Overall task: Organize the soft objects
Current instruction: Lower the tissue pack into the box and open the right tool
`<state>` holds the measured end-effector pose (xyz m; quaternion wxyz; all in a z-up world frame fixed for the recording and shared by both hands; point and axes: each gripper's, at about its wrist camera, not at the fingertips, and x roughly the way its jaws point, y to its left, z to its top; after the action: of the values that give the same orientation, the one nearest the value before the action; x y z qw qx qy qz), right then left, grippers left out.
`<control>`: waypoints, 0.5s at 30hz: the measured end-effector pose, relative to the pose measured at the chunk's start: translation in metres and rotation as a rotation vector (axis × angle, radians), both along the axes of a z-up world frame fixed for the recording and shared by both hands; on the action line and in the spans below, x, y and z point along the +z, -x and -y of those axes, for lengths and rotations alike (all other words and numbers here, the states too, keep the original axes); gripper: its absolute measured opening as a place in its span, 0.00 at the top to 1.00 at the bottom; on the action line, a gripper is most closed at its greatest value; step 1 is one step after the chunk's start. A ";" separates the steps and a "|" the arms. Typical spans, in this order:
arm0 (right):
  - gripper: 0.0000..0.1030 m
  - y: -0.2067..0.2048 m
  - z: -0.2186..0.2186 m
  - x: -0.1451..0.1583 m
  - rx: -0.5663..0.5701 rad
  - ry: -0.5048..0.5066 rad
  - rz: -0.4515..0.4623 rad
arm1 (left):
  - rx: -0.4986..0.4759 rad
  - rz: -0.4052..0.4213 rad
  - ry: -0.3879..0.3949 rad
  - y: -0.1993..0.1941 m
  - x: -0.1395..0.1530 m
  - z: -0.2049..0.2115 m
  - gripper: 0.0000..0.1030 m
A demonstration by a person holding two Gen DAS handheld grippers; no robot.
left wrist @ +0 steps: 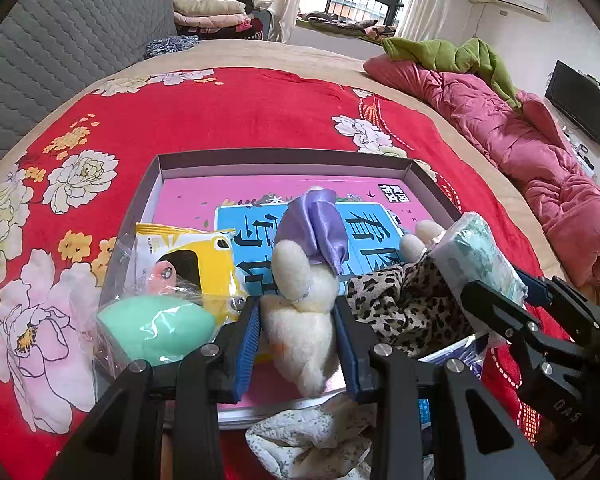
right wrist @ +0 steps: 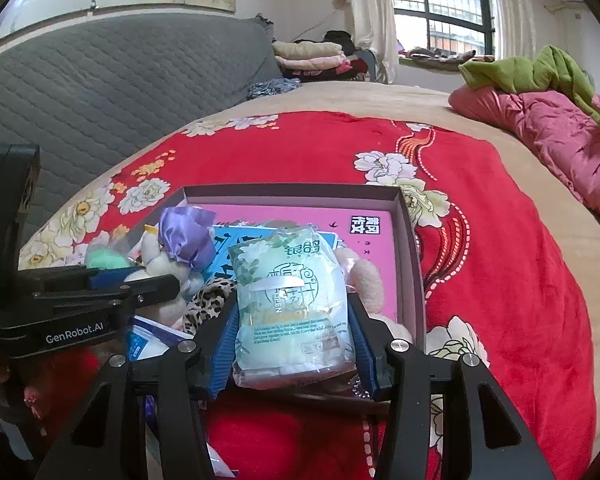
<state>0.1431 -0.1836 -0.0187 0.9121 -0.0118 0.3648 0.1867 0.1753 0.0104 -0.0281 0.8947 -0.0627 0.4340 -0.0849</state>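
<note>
A shallow grey box [left wrist: 284, 156] lies on the red flowered blanket [left wrist: 220, 112] with a pink and blue book [left wrist: 188, 192] flat inside it. My left gripper [left wrist: 298, 308] is shut on a white plush toy [left wrist: 300, 320] with a purple satin cap, held over the box's near side. My right gripper [right wrist: 293, 304] is shut on a pale green wet-wipe pack [right wrist: 292, 300], its blue pads against both sides, above the box's [right wrist: 292, 192] near right part. A leopard-print cloth [left wrist: 404, 304] lies between the two grippers.
A mint egg-shaped sponge in plastic [left wrist: 156, 328] and a yellow packet [left wrist: 188, 256] fill the box's left side. A floral cloth [left wrist: 312, 432] lies at the near rim. A pink quilt [left wrist: 532, 160] and green garment [left wrist: 452, 56] lie at the right, with a grey padded headboard [right wrist: 120, 88] on the left.
</note>
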 end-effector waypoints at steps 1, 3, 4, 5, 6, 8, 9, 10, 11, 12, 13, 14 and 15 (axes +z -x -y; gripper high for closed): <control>0.48 0.000 0.000 0.000 0.001 -0.002 0.000 | 0.000 0.000 0.002 0.000 0.000 0.000 0.65; 0.44 0.000 0.000 0.002 0.002 -0.007 0.003 | -0.001 -0.001 0.002 0.000 0.000 0.000 0.65; 0.41 0.001 0.000 0.002 0.001 -0.010 0.006 | -0.001 -0.002 0.004 0.000 0.000 0.000 0.65; 0.40 0.001 0.001 0.003 0.001 -0.013 0.010 | -0.002 -0.002 0.004 0.000 -0.001 0.001 0.65; 0.40 0.001 0.001 0.004 -0.001 -0.013 0.015 | -0.002 -0.002 0.003 0.000 -0.001 0.001 0.65; 0.39 0.002 0.002 0.006 -0.001 -0.019 0.021 | -0.002 -0.002 0.004 0.000 0.000 0.000 0.65; 0.39 0.002 0.003 0.007 -0.006 -0.022 0.026 | -0.001 -0.002 0.004 0.000 0.000 0.000 0.64; 0.37 0.002 0.003 0.009 -0.009 -0.023 0.030 | -0.001 -0.003 0.005 0.000 -0.001 0.000 0.64; 0.37 0.002 0.004 0.010 -0.012 -0.026 0.034 | -0.001 -0.003 0.008 0.000 -0.001 0.000 0.64; 0.36 0.003 0.005 0.011 -0.016 -0.032 0.040 | -0.001 -0.003 0.009 0.000 0.000 0.000 0.64; 0.36 0.003 0.007 0.013 -0.017 -0.040 0.046 | -0.001 -0.004 0.012 0.000 0.000 0.000 0.64; 0.35 0.003 0.008 0.015 -0.021 -0.042 0.051 | -0.002 -0.005 0.015 0.000 -0.001 -0.001 0.64; 0.35 0.004 0.009 0.015 -0.025 -0.042 0.055 | -0.002 -0.005 0.018 0.000 -0.001 -0.001 0.64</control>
<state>0.1394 -0.1924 -0.0035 0.9240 0.0067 0.3358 0.1826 0.1749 0.0114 -0.0288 0.8930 -0.0705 0.4353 -0.0898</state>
